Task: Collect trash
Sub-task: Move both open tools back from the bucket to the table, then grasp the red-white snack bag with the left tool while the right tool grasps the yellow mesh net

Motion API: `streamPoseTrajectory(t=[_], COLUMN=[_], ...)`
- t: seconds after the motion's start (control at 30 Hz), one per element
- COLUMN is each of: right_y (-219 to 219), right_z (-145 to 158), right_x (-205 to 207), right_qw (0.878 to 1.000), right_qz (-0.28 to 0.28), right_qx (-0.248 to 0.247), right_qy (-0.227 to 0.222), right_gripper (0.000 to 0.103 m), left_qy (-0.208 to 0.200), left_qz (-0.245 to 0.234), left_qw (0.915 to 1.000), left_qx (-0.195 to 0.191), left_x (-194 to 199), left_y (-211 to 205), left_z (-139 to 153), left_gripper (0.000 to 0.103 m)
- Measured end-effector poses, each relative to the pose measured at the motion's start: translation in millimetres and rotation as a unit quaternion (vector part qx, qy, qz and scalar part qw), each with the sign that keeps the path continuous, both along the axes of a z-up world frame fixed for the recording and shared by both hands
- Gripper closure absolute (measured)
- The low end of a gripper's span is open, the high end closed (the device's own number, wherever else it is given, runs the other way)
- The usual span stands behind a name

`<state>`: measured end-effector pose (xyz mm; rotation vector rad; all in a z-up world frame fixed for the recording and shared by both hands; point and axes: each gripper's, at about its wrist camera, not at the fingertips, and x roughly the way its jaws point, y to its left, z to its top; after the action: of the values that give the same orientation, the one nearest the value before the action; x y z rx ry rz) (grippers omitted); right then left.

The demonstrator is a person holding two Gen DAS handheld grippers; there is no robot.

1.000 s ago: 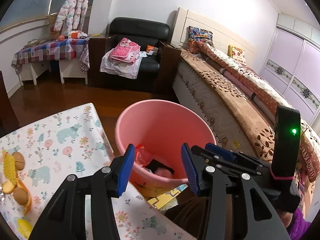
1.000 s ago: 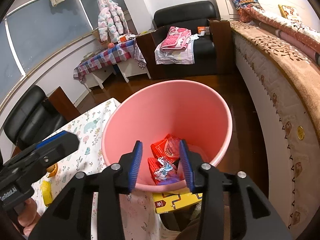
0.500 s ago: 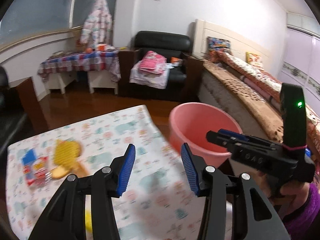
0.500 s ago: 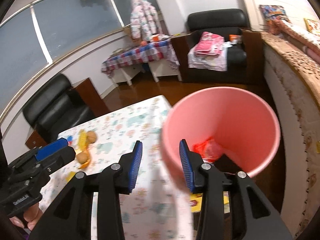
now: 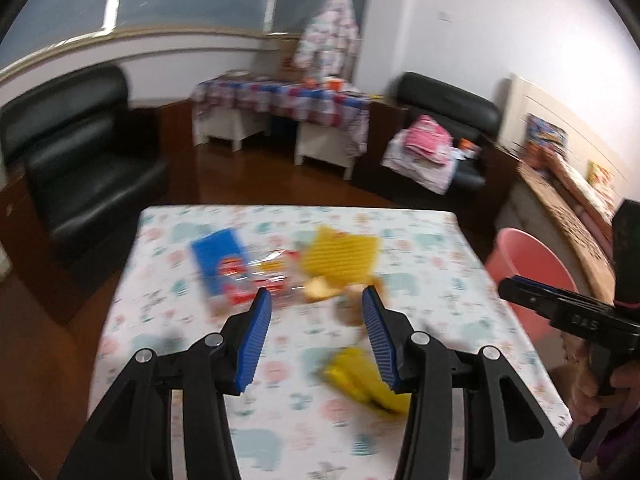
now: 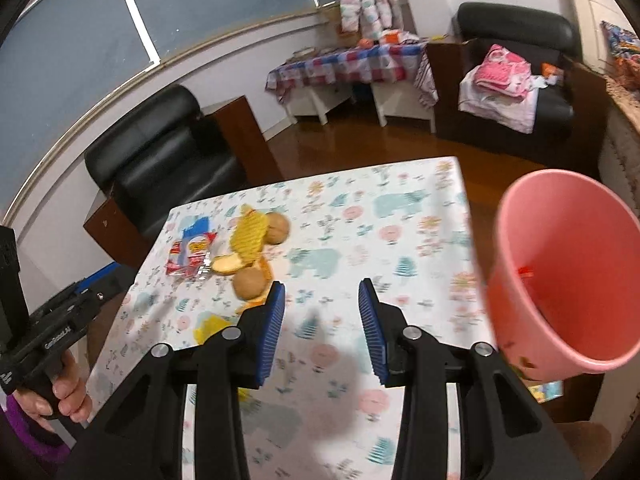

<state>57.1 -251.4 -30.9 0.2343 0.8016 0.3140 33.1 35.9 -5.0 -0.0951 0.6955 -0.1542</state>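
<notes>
Trash lies on the patterned table (image 6: pixel 400 208): a red and blue snack wrapper (image 6: pixel 191 256) (image 5: pixel 228 268), a yellow ridged wrapper (image 6: pixel 250 236) (image 5: pixel 340 256), round brown pieces (image 6: pixel 250 284), and a small yellow scrap (image 5: pixel 364 376) (image 6: pixel 210 326). My left gripper (image 5: pixel 316 336) is open and empty above the table, short of the wrappers. My right gripper (image 6: pixel 322 328) is open and empty over the table's middle. The pink bin (image 6: pixel 560 280) (image 5: pixel 532 272) stands off the table's right edge with red wrappers inside.
A black armchair (image 6: pixel 160 168) stands behind the table at the left. A checked side table (image 6: pixel 352 64) and a black sofa (image 6: pixel 516 76) with pink cloth stand at the back. A bed (image 5: pixel 568 196) runs along the right, beyond the bin.
Both grippers have swung left from over the pink bin to over the table. The bin now sits at the right edge of both views. Both stay open and empty.
</notes>
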Motion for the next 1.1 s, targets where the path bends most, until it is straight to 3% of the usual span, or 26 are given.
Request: streamPoseTrajectory(t=[0.13,0.4,0.57,0.7,0.83,1.1], right_y=[22.6,49.8,57.8,61.3,68.0,83.8], right_z=[-2.7,-11.0,-13.4,-16.9,-22.5,-35.9], right_x=[9.1,20.1,28.1,39.0,54.8,88.1], right_qw=[1.0,0.999,0.999,0.999,0.999,0.997], right_qz=[0.021,0.047,0.051,0.049,0.047,0.052], right_qx=[-0.006,-0.008,-0.016,-0.012,-0.01,0.015], right_qy=[0.003,0.009,0.008,0.012,0.02,0.047], right_gripper=[0.064,0.064,0.064,0.064,0.064,0.064], left_qy=[0.016,0.058,0.086,0.107,0.098,0.076], left_qz=[0.032,0.062,0.08,0.086,0.08,0.079], left_qw=[0.9993,0.9957,0.9926,0.9891,0.9897,0.99], left_qx=[-0.013,-0.036,-0.033,-0.054,-0.067,-0.088], left_x=[10.4,45.5,70.4,80.7,75.1,56.9], left_y=[30.1,42.8,44.5,50.0,51.6,61.1], left_z=[-11.4,-43.0,-65.4,-78.6,-75.2,-59.0], left_gripper=[0.056,0.057,0.067,0.088,0.097,0.1])
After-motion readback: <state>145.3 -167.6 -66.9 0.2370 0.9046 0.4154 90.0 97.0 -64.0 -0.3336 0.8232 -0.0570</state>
